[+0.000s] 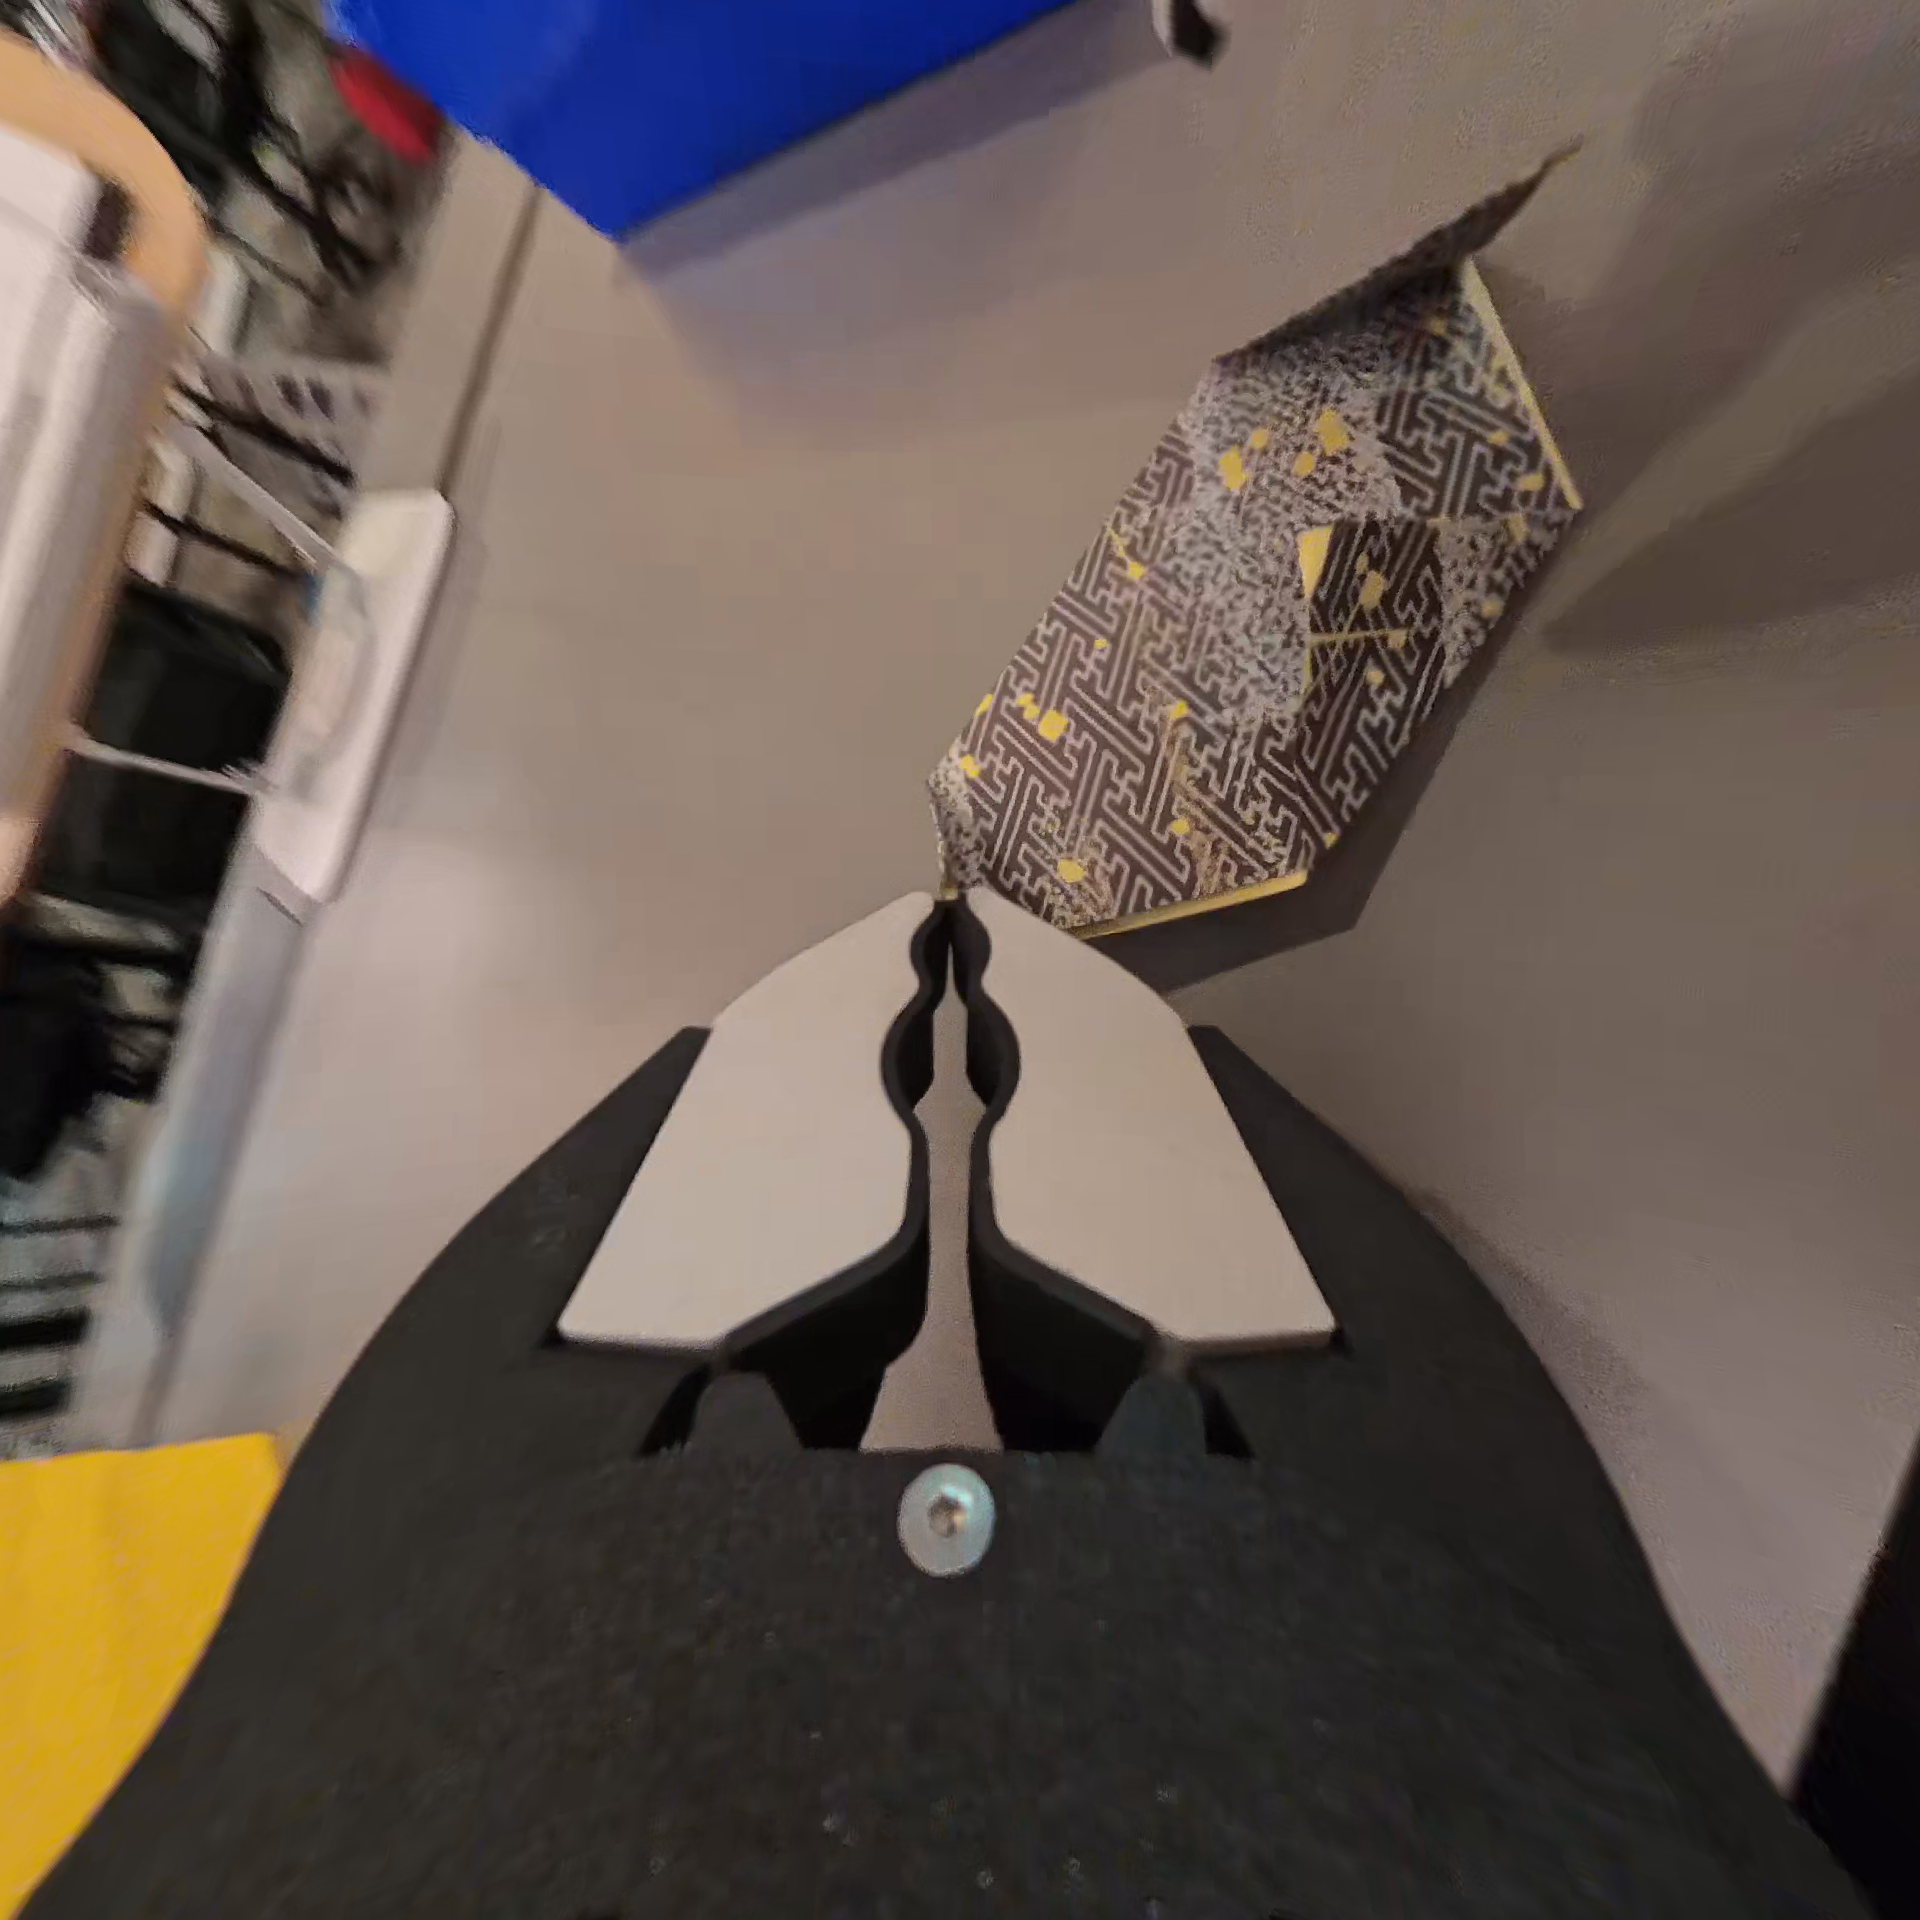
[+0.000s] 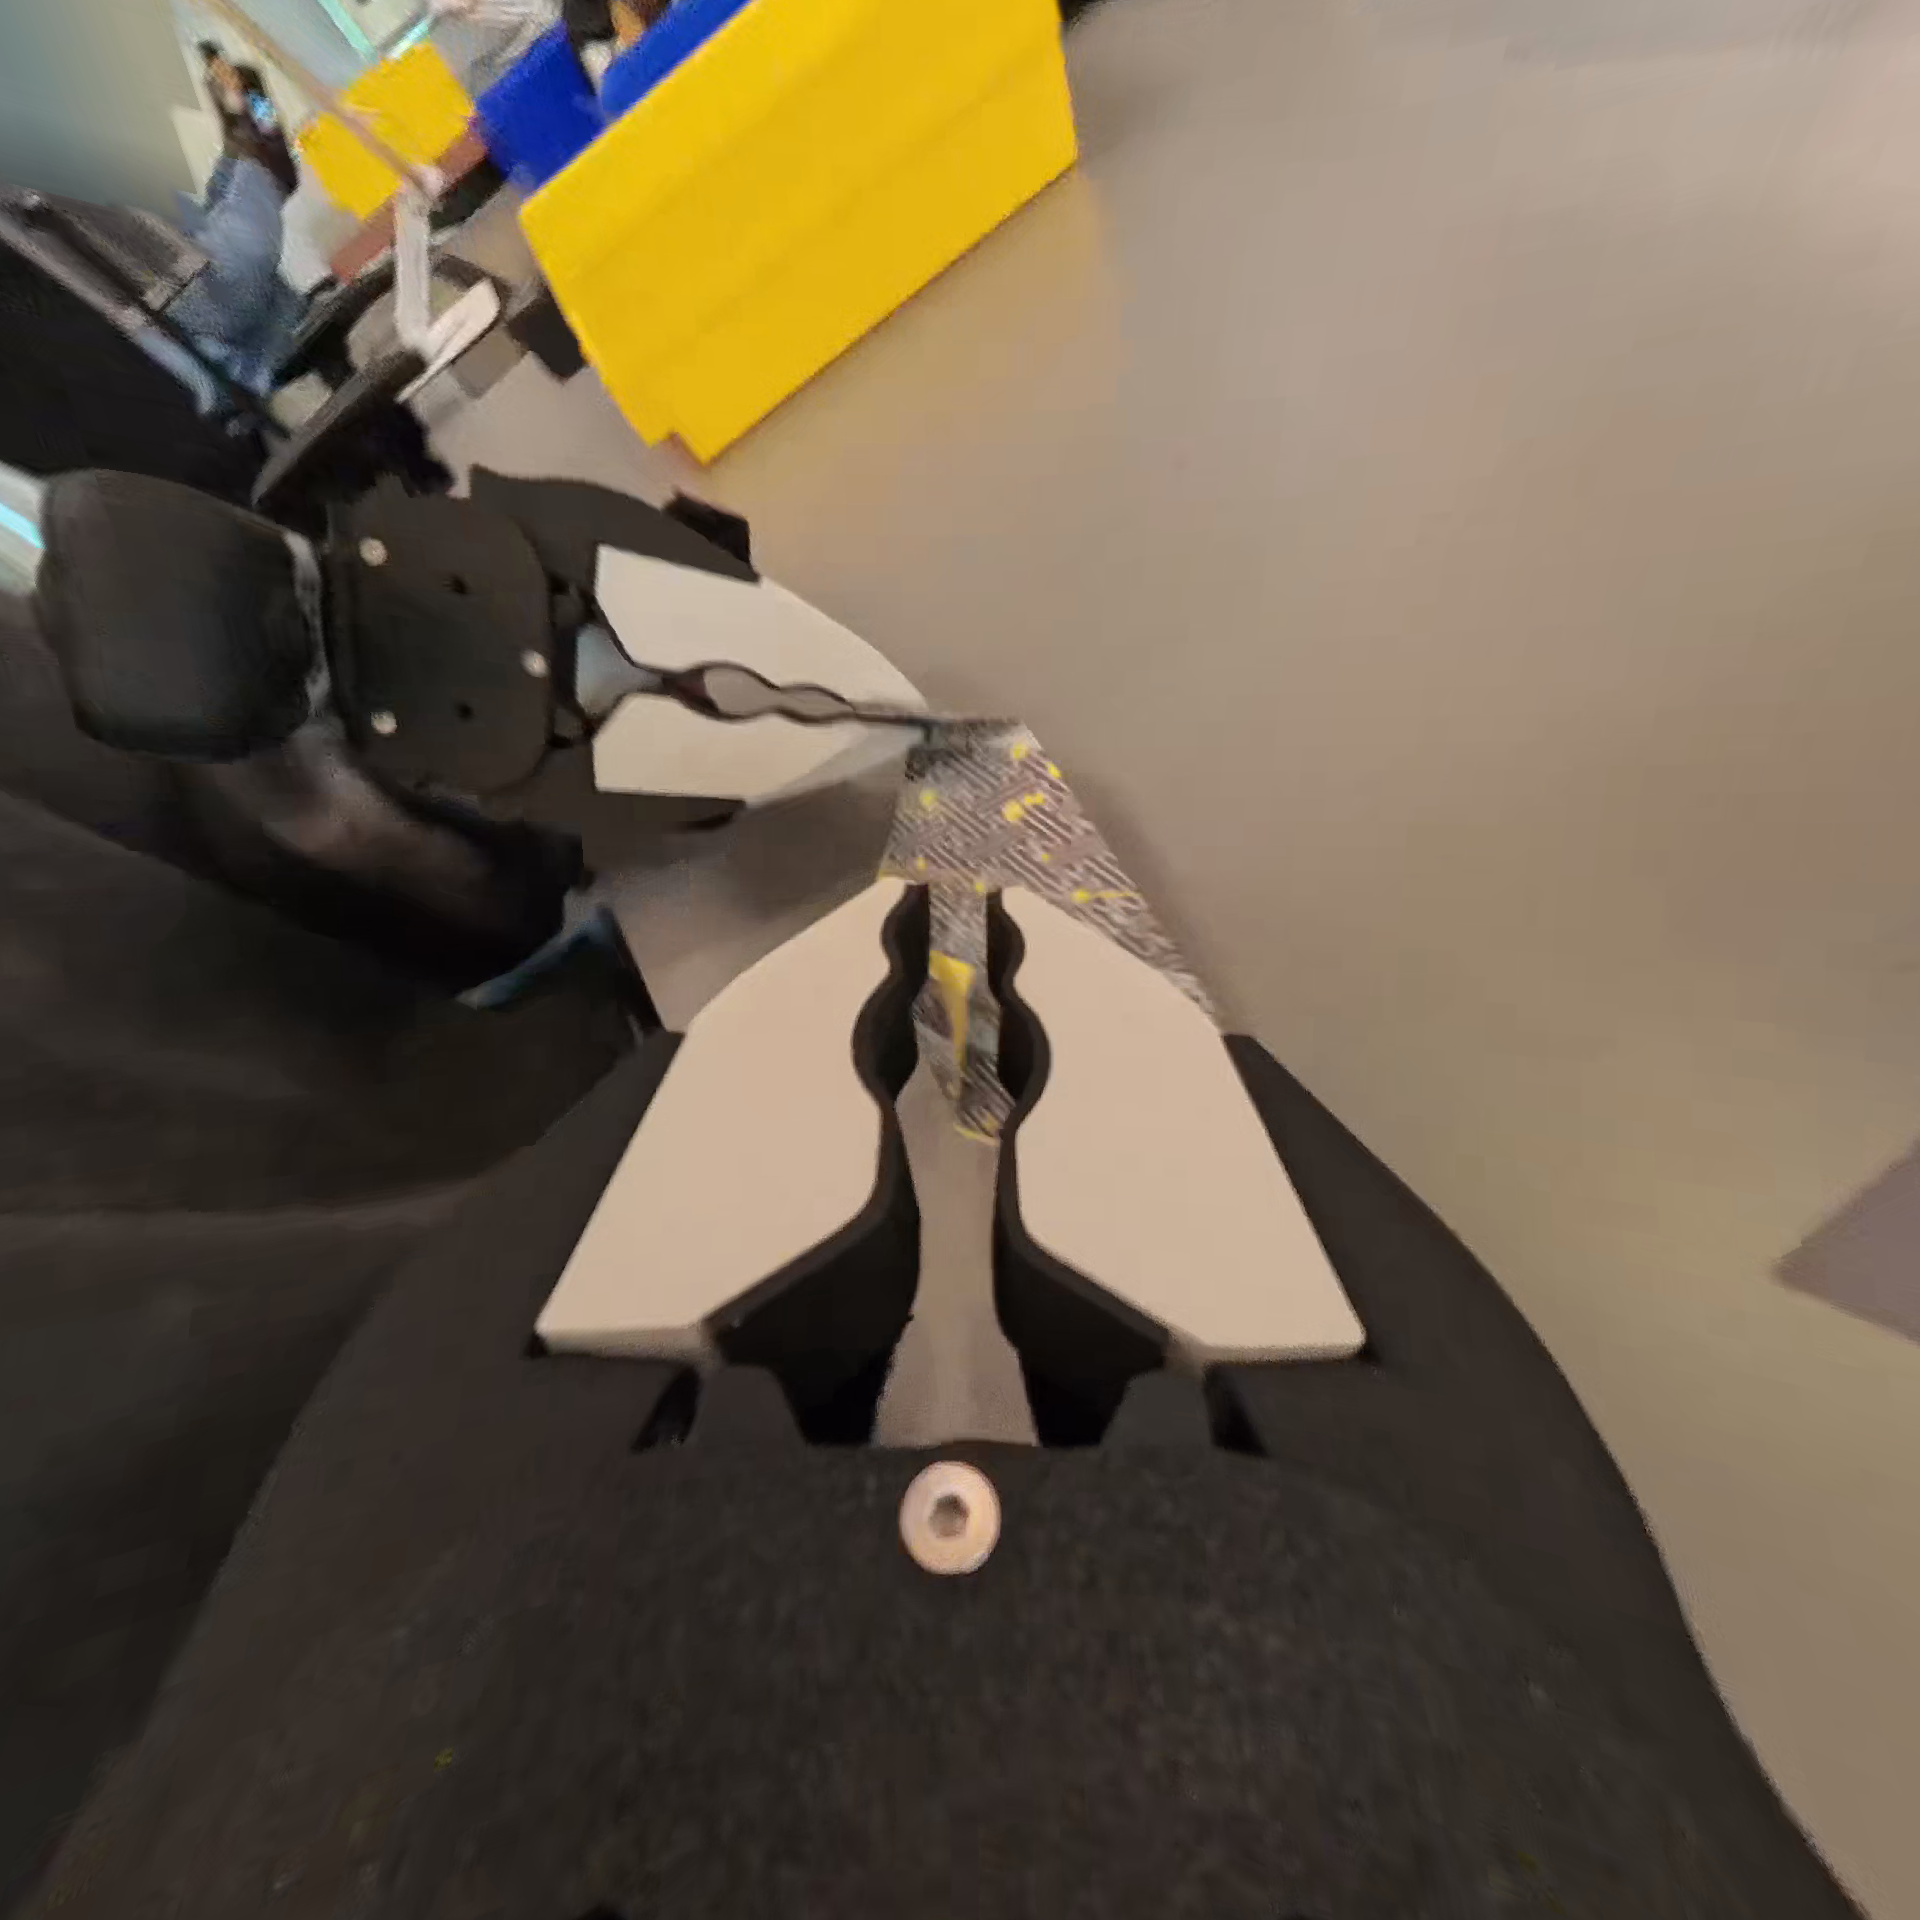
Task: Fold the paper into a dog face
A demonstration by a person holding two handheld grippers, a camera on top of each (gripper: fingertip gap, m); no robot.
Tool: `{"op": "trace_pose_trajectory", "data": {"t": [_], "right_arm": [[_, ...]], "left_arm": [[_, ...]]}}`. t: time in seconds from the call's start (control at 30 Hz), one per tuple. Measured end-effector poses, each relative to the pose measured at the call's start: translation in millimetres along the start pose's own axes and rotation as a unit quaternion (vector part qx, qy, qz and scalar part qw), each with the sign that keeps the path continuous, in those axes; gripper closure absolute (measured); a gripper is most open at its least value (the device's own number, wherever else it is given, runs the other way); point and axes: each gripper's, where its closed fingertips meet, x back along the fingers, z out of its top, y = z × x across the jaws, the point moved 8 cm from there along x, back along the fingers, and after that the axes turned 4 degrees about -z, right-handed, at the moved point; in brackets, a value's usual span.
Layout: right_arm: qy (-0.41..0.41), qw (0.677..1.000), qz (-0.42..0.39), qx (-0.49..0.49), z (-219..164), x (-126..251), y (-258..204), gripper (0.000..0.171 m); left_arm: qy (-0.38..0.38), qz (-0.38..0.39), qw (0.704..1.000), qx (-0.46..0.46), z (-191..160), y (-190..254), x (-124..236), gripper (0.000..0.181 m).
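The folded patterned paper (image 1: pixel 1299 644) hung above the grey desk (image 1: pixel 727 623), below a blue bin (image 1: pixel 665 94). The left gripper (image 1: pixel 948 909) had its jaws clamped on one paper corner; the right gripper (image 2: pixel 956 914) had its jaws pinching another part.

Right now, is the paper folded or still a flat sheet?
Folded: the paper shows overlapping flaps and creases, pinched at one corner by the left tongs.

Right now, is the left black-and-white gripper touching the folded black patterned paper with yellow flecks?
Touching. In the left wrist view, the left gripper pinches the paper's bottom corner between its closed tips.
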Motion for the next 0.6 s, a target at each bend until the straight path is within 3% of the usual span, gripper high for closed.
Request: {"op": "trace_pose_trajectory", "data": {"t": [0.1,0.27,0.4,0.6], "right_arm": [[-0.087,0.994,0.044,0.042,2.6,-2.5,20.8,0.16],[-0.161,0.973,0.074,0.147,18.0,-42.6,36.8,0.158],[-0.193,0.956,0.144,0.167,24.2,-71.0,29.8,0.16],[-0.229,0.945,0.154,0.174,21.2,-80.7,18.8,0.171]], "left_arm": [[0.034,0.025,0.996,-0.075,1.8,-5.5,9.1,0.181],[0.055,0.033,0.991,-0.115,7.6,-11.9,17.7,0.181],[0.065,0.044,0.991,-0.11,11.5,-13.7,25.0,0.181],[0.058,0.036,0.995,-0.075,6.4,-11.5,27.7,0.181]]}}
